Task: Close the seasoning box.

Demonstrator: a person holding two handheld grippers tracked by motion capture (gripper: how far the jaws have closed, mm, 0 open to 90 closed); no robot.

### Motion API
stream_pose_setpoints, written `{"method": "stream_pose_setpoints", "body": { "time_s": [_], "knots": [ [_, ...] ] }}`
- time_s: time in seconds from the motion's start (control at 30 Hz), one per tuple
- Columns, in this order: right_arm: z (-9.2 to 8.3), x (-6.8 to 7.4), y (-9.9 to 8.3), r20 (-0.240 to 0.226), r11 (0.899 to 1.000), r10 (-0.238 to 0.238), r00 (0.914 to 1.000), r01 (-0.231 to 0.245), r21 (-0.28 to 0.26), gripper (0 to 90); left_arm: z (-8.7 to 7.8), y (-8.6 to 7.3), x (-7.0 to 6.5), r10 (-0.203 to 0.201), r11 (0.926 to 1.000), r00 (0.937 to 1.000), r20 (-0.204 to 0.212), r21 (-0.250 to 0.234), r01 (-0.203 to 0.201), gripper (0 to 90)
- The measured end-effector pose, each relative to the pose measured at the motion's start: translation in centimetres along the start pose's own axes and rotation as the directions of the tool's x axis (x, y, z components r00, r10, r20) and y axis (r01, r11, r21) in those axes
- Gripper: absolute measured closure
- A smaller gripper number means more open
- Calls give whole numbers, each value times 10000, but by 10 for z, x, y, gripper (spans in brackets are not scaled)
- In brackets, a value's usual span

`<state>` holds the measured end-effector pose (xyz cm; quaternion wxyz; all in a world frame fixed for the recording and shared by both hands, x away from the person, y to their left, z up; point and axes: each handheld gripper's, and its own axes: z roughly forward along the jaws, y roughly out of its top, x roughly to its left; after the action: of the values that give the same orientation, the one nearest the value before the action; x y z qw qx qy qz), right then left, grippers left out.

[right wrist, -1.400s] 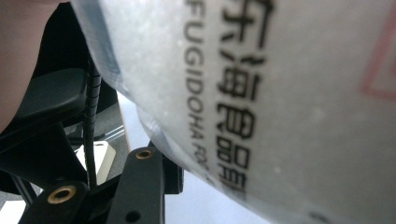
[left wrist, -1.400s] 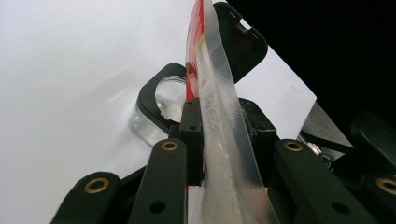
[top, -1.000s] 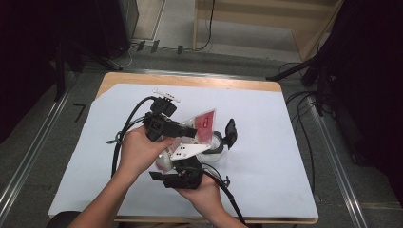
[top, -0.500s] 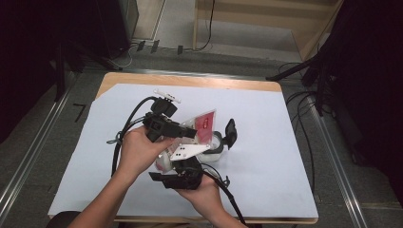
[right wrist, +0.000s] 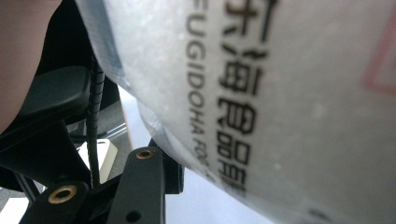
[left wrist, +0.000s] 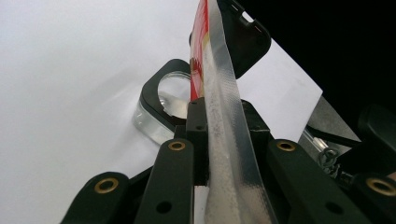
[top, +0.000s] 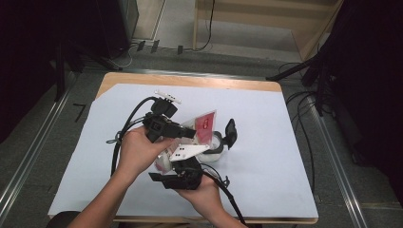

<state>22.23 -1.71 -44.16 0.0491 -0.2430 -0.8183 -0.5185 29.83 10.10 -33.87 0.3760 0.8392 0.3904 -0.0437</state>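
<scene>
Right gripper: lowest in the high view, just below centre, held in the right hand. Its jaws point up the frame. In the right gripper view the pouch lies right across the lens, black print on frosted plastic; whether the jaws press on it I cannot tell.

Left gripper: just above, centre-left of the high view, gripped by the left hand. Jaws point right, clamped on the clear sealed edge of the pouch; they have just been closing, with that edge between them.

Pouch: red and white plastic sachet, held above the table at centre frame, between the two grippers. In the left gripper view it runs edge-on from bottom centre to the top edge, clear seam near, red print farther up.

Container: small clear round dish with a black rim, on the sheet just beyond the left gripper's jaws, centre-left of the left gripper view. Its black lid stands up, right of the pouch in the high view.

White sheet: covers most of the table.

Table edge: bare wood strip along the upper side of the sheet, upper centre of the high view.
</scene>
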Motion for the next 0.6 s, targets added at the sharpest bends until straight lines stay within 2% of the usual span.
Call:
{"method": "stream_pose_setpoints", "body": {
  "time_s": [0.13,0.6],
  "knots": [
    [-1,0,0,-130,9998,171,9998,-172,-50,623,-1,1,-3,65,10000,9999,-138,30,-64,783],
    [0,0,0,-140,10000,42,9999,-43,-29,623,-1,0,-3,63,10000,9998,-201,22,-62,783]
  ]
}}
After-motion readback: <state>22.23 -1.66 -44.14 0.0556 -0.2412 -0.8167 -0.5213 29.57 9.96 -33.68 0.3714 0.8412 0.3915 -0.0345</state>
